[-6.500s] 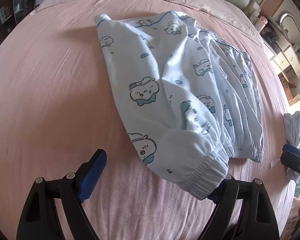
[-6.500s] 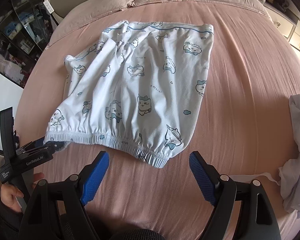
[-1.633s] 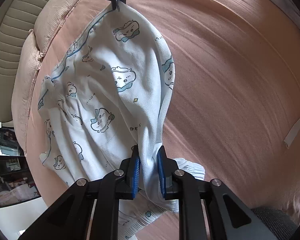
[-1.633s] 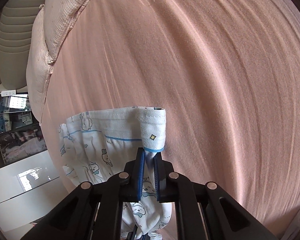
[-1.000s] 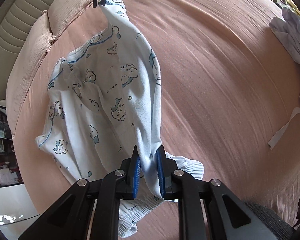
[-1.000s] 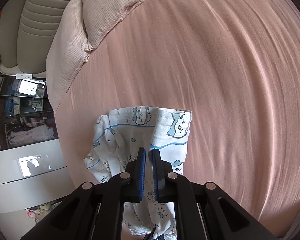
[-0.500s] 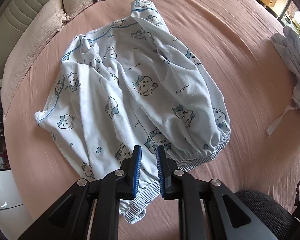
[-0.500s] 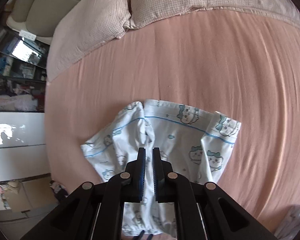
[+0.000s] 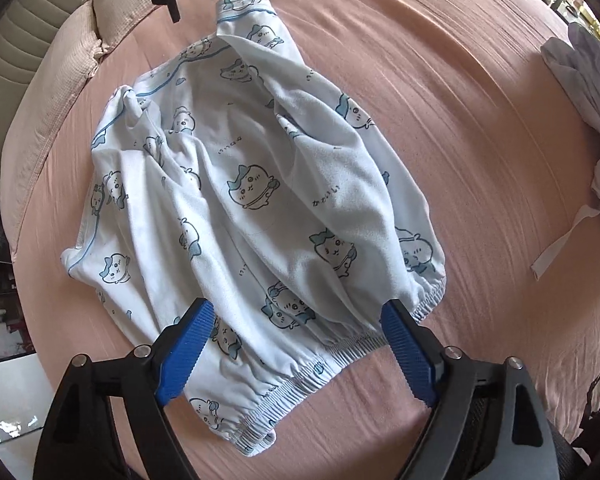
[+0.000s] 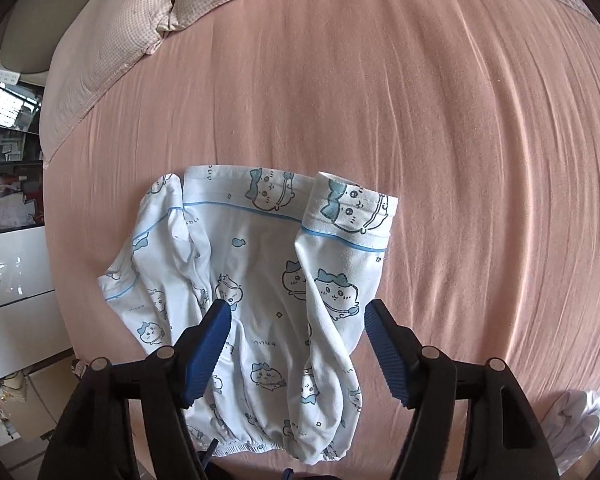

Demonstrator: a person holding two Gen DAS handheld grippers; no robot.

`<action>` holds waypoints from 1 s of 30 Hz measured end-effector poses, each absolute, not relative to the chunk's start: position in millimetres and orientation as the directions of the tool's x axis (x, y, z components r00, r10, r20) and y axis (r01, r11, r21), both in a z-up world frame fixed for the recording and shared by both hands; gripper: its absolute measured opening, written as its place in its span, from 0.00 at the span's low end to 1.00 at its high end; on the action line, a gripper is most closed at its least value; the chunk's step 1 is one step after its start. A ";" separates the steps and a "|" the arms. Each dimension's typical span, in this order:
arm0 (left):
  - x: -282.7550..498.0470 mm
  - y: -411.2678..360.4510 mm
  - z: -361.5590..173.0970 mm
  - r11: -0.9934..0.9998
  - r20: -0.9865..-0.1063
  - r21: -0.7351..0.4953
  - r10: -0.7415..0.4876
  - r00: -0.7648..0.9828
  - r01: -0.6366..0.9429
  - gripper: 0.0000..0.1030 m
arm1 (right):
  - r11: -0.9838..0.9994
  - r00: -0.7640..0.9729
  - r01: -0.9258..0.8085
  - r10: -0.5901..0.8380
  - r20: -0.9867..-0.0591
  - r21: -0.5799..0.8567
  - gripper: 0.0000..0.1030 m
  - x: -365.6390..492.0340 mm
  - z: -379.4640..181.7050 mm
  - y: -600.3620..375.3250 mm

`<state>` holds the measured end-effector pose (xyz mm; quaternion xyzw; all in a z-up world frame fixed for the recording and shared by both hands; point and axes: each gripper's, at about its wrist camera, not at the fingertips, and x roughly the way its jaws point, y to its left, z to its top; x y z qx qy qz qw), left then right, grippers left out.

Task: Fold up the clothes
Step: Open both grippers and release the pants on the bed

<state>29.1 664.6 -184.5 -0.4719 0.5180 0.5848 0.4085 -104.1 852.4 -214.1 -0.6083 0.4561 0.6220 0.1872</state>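
Where the pale blue printed shorts (image 9: 256,208) lie, doubled over and rumpled on the pink bed (image 9: 440,80), both tongs stand over them with nothing between the pads.

Item 1, shorts: cartoon-animal print, blue piping near the leg hems, gathered elastic waistband (image 9: 300,376) at the near edge in the left wrist view. One layer lies slanted over the other, with loose ridges and a raised bump at the far left. In the right wrist view one leg hem (image 10: 348,208) is turned up into a cuff at the far edge. Judged as a first fold laid down but not yet smoothed; edges do not line up.

Item 2, left tongs (image 9: 296,344): jaws opening, blue pads wide apart above the waistband, cloth below them and not pinched. Released.

Item 3, right tongs (image 10: 298,344): jaws opening, pads set either side of the shorts' middle, gripping nothing. Released. Their dark tips also show at the top of the left wrist view, above the far hem.

Item 4, white garment (image 9: 584,120): heaped at the bed's right edge, well apart from the shorts, a strap trailing; likely awaiting its turn.

Item 5, pillows (image 10: 112,40): checked beige, at the headboard end.

Containers: none in view; nothing is stored in anything.
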 end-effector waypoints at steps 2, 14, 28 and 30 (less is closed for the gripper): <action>35.3 674.8 -186.8 -0.122 -0.975 0.223 -0.015 -0.223 -0.967 0.83 | -0.516 -0.155 -0.795 -0.334 -0.930 0.318 0.67 -106.8 -223.5 854.0; 65.5 720.7 -214.7 -0.198 -0.961 0.271 -0.117 -0.252 -0.942 0.83 | -0.616 -0.029 -0.730 -0.407 -0.913 0.298 0.67 -134.3 -258.8 846.0; 69.6 743.4 -260.3 -0.120 -0.873 0.469 -0.214 -0.438 -0.875 0.83 | -0.589 -0.040 -0.752 -0.405 -0.914 0.294 0.67 -122.9 -260.6 873.1; 66.6 741.5 -259.2 -0.135 -0.879 0.461 -0.207 -0.430 -0.877 0.83 | -0.592 -0.044 -0.748 -0.406 -0.913 0.300 0.67 -124.8 -261.1 872.6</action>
